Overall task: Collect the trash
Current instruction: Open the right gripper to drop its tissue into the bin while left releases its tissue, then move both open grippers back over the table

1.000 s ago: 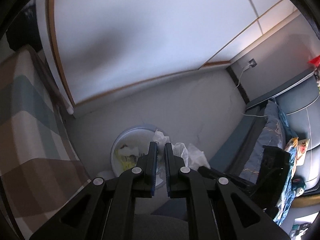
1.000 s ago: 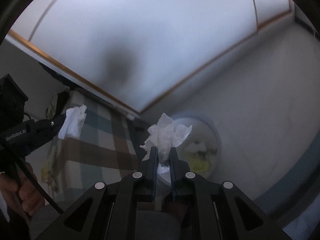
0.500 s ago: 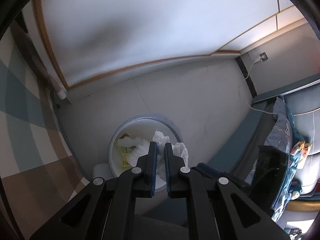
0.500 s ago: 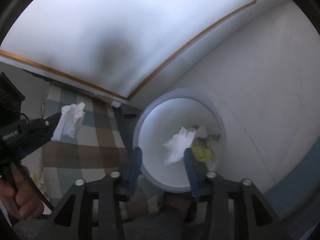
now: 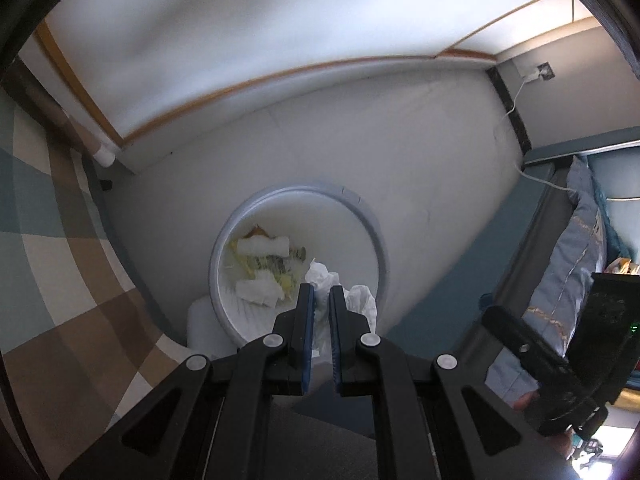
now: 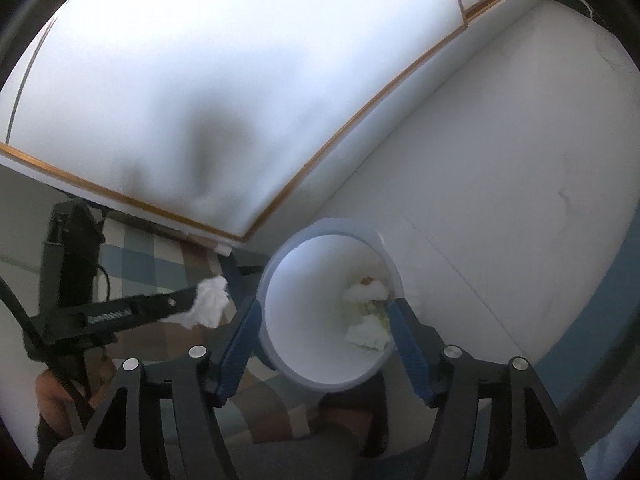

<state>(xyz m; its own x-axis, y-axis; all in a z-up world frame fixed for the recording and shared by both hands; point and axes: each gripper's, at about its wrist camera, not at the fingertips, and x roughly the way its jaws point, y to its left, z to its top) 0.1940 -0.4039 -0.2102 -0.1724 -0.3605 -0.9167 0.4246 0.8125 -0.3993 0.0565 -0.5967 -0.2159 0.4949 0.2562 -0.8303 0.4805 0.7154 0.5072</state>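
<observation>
Left tongs (image 5: 321, 294) clamping a tissue (image 5: 354, 300) over the bin (image 5: 376, 236); right tongs (image 6: 324, 312) gaping apart; white floor (image 5: 420, 152), checked bedspread (image 5: 48, 248) lying alongside.

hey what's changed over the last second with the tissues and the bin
The right gripper opened and let go of its tissue, which dropped into the trash bin. The left gripper moved closer above the bin, staying shut on its own crumpled tissue.
</observation>
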